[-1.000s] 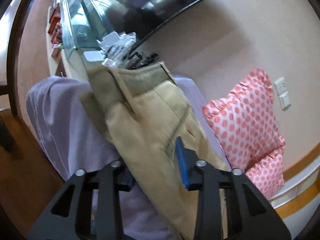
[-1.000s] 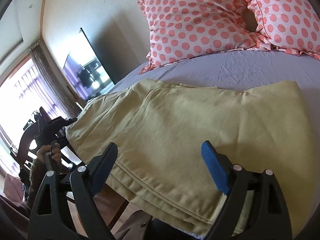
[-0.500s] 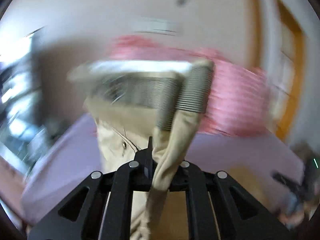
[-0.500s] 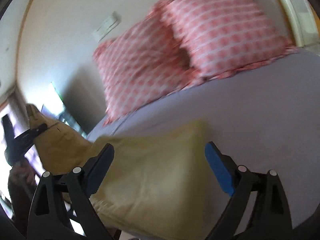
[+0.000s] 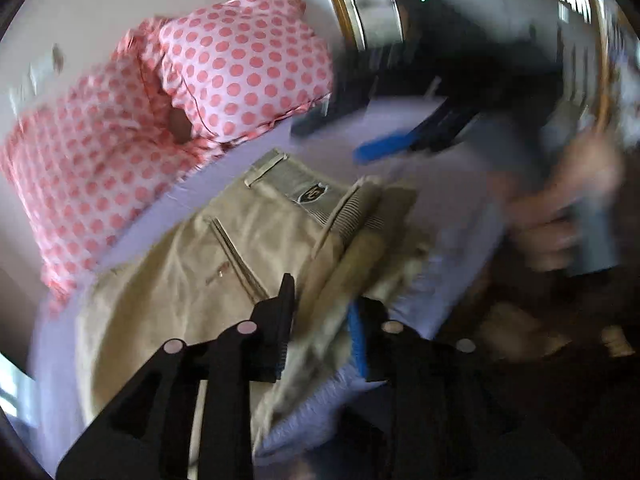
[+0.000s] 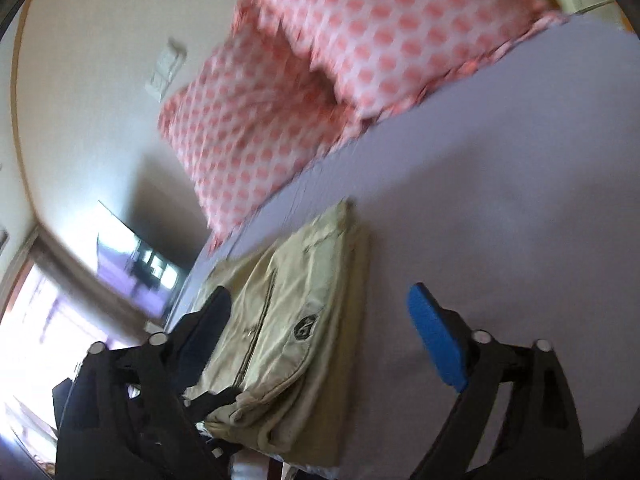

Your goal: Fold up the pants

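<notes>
The beige pants (image 5: 192,264) lie folded over on the lilac bed sheet (image 5: 452,200), waistband and back pocket facing up. My left gripper (image 5: 322,320) is shut on the bunched waistband edge at the bed's near side. In the right wrist view the pants (image 6: 296,312) lie folded on the sheet (image 6: 500,208). My right gripper (image 6: 320,328) is open and empty, its jaws wide apart just above the pants. It also shows in the left wrist view (image 5: 404,144), blurred, held by a hand.
Two pink polka-dot pillows (image 5: 160,104) lean against the wall at the head of the bed, also in the right wrist view (image 6: 320,80). A dark TV screen (image 6: 140,264) and a bright window (image 6: 44,340) are at the left. Dark floor lies beyond the bed edge (image 5: 540,360).
My left gripper shut on the waistband, swung it up and over, and laid it down on the legs. My right gripper stayed open and lifted back from the fabric.
</notes>
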`<state>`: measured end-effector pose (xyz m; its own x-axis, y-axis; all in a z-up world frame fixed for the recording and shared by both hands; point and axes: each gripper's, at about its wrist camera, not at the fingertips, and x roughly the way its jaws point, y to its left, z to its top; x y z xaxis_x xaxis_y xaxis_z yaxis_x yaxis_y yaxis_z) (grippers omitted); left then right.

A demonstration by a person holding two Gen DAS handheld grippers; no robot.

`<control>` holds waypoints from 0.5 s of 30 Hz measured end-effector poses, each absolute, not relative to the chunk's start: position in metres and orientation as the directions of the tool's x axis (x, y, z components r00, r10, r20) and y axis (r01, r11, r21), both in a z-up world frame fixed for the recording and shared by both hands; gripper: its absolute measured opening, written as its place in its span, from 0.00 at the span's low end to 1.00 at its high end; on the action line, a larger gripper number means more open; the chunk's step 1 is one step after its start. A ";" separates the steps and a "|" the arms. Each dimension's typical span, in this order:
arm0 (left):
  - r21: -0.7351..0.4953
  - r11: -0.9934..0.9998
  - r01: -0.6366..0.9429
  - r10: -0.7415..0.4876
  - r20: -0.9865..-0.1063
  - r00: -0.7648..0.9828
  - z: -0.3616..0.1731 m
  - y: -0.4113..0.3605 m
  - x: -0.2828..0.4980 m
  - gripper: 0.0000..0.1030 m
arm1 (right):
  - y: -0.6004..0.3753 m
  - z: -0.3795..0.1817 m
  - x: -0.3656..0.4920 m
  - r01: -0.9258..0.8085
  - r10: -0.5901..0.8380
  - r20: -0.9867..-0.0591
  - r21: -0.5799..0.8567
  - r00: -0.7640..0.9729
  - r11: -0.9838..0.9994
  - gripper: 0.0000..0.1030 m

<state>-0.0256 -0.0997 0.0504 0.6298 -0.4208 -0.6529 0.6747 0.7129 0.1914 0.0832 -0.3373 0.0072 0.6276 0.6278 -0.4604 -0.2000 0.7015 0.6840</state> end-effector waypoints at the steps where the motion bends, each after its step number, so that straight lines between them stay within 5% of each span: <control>1: 0.125 0.726 0.676 -0.453 -0.652 0.608 0.059 -0.091 -0.023 0.32 | -0.330 0.005 0.090 -0.204 0.631 -0.490 0.670 0.601 0.714 0.71; 6: -0.128 0.903 0.409 -0.399 -0.602 0.692 0.083 0.017 0.024 0.45 | -0.311 -0.007 0.114 -0.207 0.631 -0.564 0.636 0.533 0.743 0.58; 9: -0.226 0.951 0.211 -0.309 -0.671 0.675 0.070 0.084 0.067 0.51 | -0.309 -0.008 0.117 -0.217 0.644 -0.569 0.640 0.511 0.737 0.53; 15: -0.350 0.913 0.210 -0.408 -0.761 0.504 0.037 0.103 0.117 0.58 | -0.314 -0.011 0.122 -0.223 0.667 -0.552 0.662 0.500 0.716 0.51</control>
